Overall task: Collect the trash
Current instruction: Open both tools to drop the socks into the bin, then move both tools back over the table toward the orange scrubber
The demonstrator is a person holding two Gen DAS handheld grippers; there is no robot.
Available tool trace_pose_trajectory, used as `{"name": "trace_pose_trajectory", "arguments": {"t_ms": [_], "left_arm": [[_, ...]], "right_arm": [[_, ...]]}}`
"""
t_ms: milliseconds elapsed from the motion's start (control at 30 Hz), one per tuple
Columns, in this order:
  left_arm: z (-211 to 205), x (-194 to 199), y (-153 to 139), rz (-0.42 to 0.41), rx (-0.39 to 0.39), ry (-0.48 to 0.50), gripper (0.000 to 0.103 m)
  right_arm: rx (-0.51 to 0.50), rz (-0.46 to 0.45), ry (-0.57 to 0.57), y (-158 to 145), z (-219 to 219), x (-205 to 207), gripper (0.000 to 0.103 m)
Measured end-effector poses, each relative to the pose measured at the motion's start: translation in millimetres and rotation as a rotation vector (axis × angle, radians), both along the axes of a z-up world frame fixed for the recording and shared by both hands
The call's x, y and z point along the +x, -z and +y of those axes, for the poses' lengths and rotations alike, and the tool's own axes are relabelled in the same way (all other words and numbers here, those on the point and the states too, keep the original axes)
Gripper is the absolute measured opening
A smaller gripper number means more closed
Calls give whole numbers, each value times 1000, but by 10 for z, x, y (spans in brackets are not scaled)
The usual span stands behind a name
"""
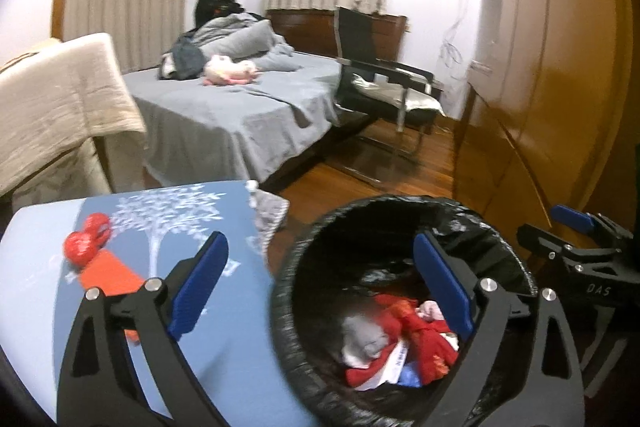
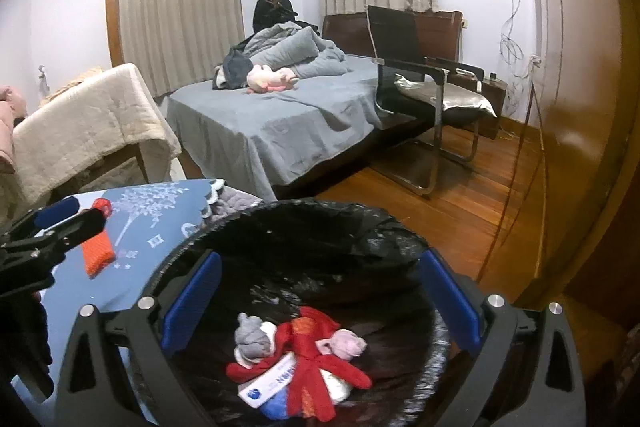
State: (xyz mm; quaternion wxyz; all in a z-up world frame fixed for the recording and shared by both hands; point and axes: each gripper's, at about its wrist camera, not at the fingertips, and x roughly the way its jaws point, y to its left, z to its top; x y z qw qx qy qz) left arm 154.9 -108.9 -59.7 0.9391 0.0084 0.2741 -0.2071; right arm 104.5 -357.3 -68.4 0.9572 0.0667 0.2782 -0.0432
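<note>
Bedroom table, trash left to pick up.
Our left gripper (image 1: 316, 283), wide and empty, is nearer the red wrapper (image 1: 86, 241); our right gripper (image 2: 320, 301) gapes over the bin (image 2: 192, 251).

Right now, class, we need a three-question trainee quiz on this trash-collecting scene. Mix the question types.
1. True or false: the bin already holds trash.
2. What red things still lie on the table? A) crumpled wrapper and flat packet B) a cup C) a shoe
3. Fill in: both the left gripper and the right gripper have their jaws ____.

Key: 1 true; 2 A; 3 open.
</note>
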Motion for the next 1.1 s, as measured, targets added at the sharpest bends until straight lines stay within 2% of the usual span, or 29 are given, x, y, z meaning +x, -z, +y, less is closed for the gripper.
{"name": "trace_pose_trajectory", "arguments": {"t_ms": [300,733,933,1100], "left_arm": [[707,-129,-65,-17,13,-117,92],[1897,-172,-31,-30,67,-334,92],[2337,-148,54,-22,85,-414,92],[2617,-89,209,9,88,-457,92]], "right_arm": [[18,-12,-102,-51,559,162,97],[10,-29,-318,-127,1730,589,97],[19,7,-421,26,2283,865,97],[6,54,-487,268,2709,1133,97]]}}
